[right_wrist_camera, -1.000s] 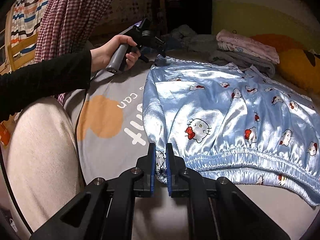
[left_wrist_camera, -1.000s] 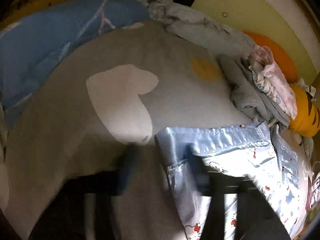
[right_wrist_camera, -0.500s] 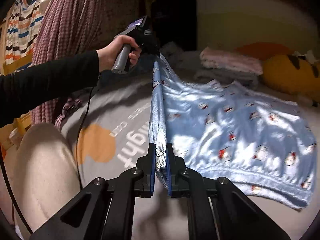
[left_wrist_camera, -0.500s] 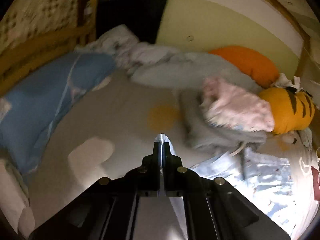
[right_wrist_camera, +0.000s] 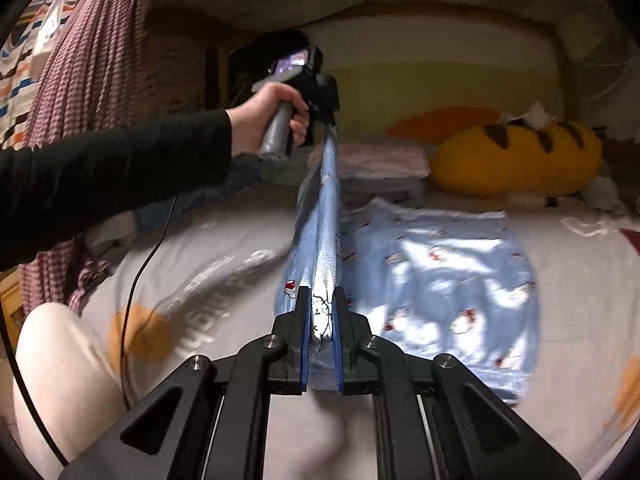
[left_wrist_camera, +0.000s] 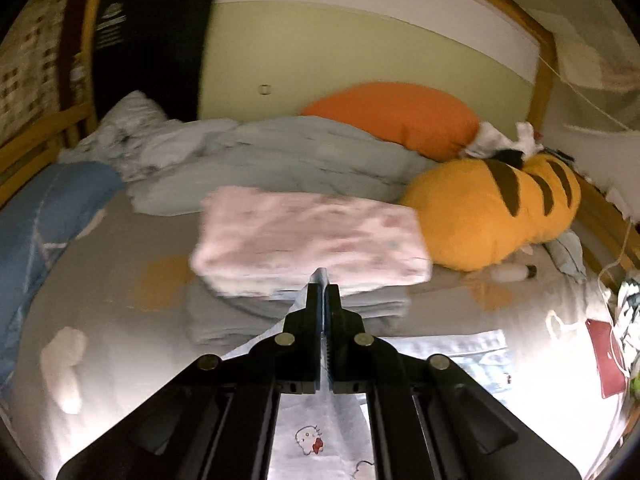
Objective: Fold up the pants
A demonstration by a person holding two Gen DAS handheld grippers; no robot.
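Light blue satin pants (right_wrist_camera: 448, 276) with a cartoon cat print lie on the bed, their left edge lifted off it. My right gripper (right_wrist_camera: 320, 312) is shut on the near corner of that edge. A hand in a black sleeve holds my left gripper (right_wrist_camera: 326, 120) higher up and farther back, shut on the far corner, so the edge stretches taut between the two. In the left wrist view my left gripper (left_wrist_camera: 323, 286) pinches a thin tip of the fabric, and the pants (left_wrist_camera: 320, 436) hang below it.
Beyond the pants sits a folded pink garment (left_wrist_camera: 308, 240) on grey folded clothes (left_wrist_camera: 244, 312). Behind it are a rumpled grey-blue blanket (left_wrist_camera: 272, 160), an orange pillow (left_wrist_camera: 396, 116) and a striped yellow plush (left_wrist_camera: 496, 208). A blue pillow (left_wrist_camera: 44, 216) lies left. A checked cloth (right_wrist_camera: 80, 80) hangs left.
Both grippers have risen with the left edge of the pants, which lay flat before. The left one has gone higher and swung over toward the folded clothes, and the edge is now taut.
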